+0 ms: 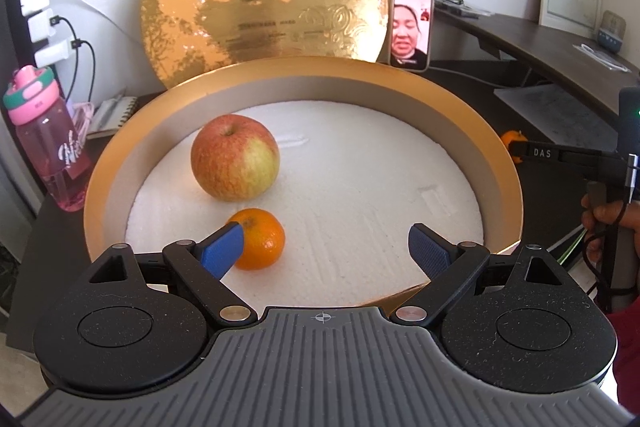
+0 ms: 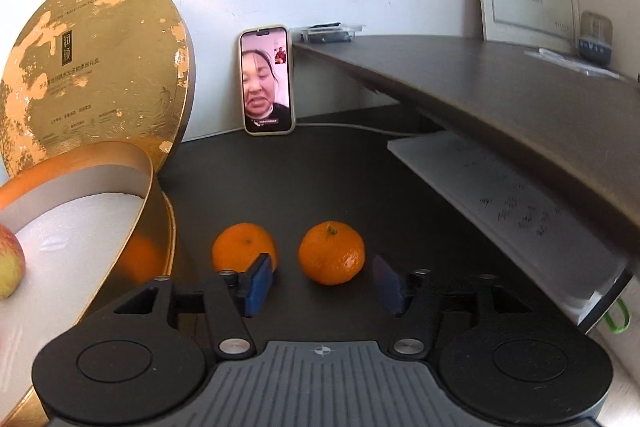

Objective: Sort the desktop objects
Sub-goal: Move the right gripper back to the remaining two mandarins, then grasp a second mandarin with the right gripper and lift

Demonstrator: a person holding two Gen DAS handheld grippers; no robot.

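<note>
Two fruits lie in the round gold box (image 1: 502, 163): an apple (image 1: 235, 157) toward the back left of its white foam floor, and a mandarin (image 1: 260, 244) just in front of it, the two apart. Our left gripper (image 1: 326, 247) hangs over the box's near rim with jaws spread wide, holding nothing; its left pad (image 1: 222, 251) overlaps the mandarin's left side in the left wrist view, and we cannot tell if they touch.

On the dark desk (image 2: 320, 179) right of the box, two more mandarins sit side by side, apart: one (image 2: 244, 247) nearer the box wall, one (image 2: 331, 253) with its stem up. Our right gripper (image 2: 325, 285) is open and empty, jaws either side of the stem-up mandarin, short of it.

Box lid (image 2: 96, 67) and phone (image 2: 267, 81) stand against the back wall. Pink bottle (image 1: 48, 139) stands left of the box.
</note>
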